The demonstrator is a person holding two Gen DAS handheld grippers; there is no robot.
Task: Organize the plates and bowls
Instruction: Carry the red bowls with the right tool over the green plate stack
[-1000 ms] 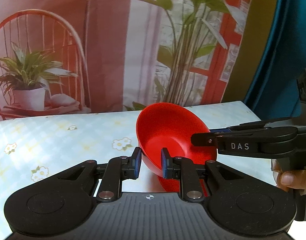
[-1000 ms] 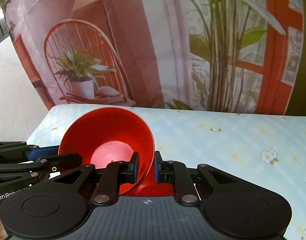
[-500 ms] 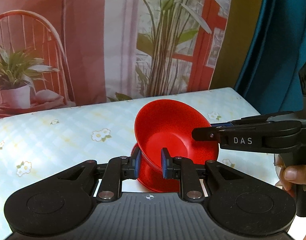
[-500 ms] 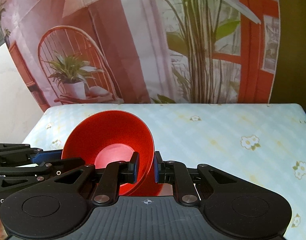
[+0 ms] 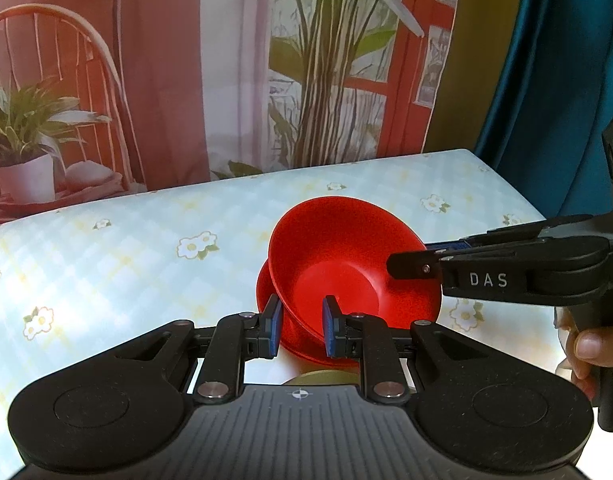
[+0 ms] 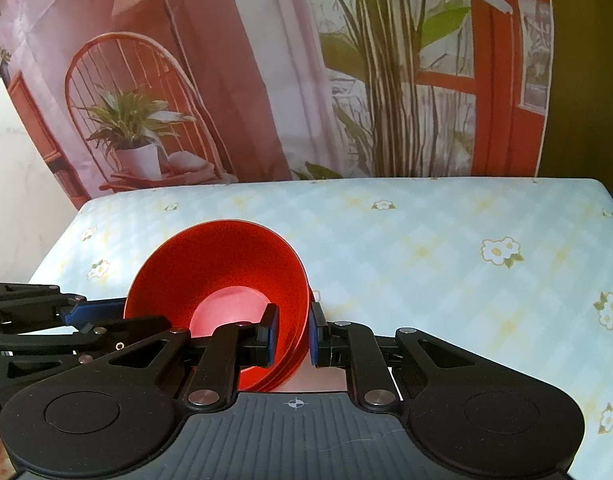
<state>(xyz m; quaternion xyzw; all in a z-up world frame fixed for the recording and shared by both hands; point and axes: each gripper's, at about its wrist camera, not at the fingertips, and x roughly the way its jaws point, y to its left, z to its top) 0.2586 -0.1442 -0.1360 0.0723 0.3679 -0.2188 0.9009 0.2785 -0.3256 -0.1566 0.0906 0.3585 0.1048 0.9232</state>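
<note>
Clearly, "DAS" is printed on the right gripper (image 5: 410,258). A tilted red bowl (image 5: 346,264), over a second red bowl (image 5: 266,292) near the tabletop's (image 6: 426,248) front edge, is clamped at opposite rim sides by both the right and the left gripper (image 5: 298,330).

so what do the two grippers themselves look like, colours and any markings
Both are matte black with linkage arms, silver pivot pins and blue pads on the fingers. The left gripper has a ribbed grey base with a crosshair mark. The right gripper looks alike; seen from the side it reads "DAS". No cables are visible.
</note>
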